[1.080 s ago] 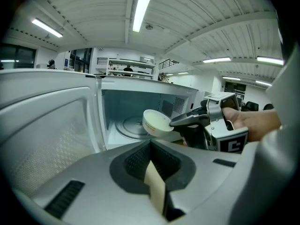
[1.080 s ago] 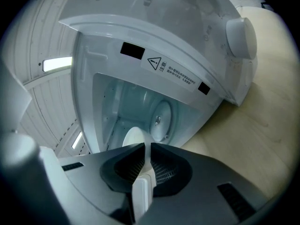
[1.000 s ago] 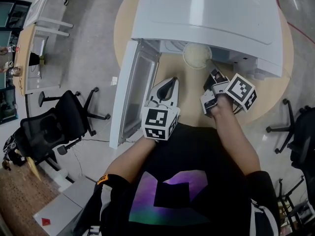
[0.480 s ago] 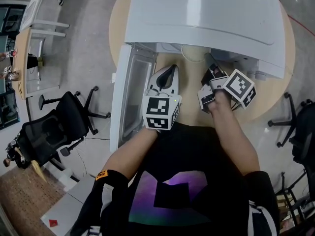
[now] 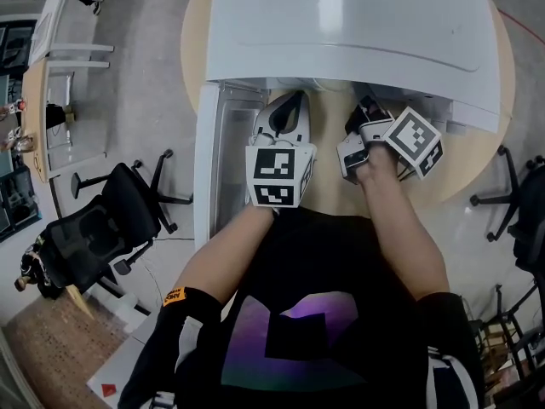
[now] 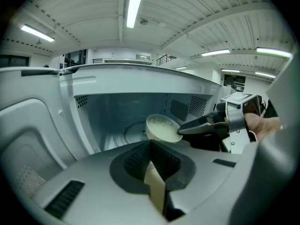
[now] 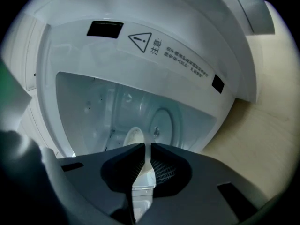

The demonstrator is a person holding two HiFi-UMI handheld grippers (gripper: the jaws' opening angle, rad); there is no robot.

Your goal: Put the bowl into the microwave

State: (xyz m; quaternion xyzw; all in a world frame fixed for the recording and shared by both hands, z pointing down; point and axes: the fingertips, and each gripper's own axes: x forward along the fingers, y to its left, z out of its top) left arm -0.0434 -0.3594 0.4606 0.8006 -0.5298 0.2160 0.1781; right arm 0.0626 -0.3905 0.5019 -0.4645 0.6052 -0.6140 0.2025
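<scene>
At microwave (image 6: 117, 111) mouth: right tool (image 7: 144, 146) clamped on bowl (image 6: 161, 128) rim; left tool (image 6: 150, 143) jaws together, empty, just outside.

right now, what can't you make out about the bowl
- Left gripper view: whether the white round bowl touches the white microwave's floor; the left gripper covers its base.
- Head view: bowl hidden under the microwave's top.
- Right gripper view: bowl edge-on between shut jaws, inside unseen.
</scene>
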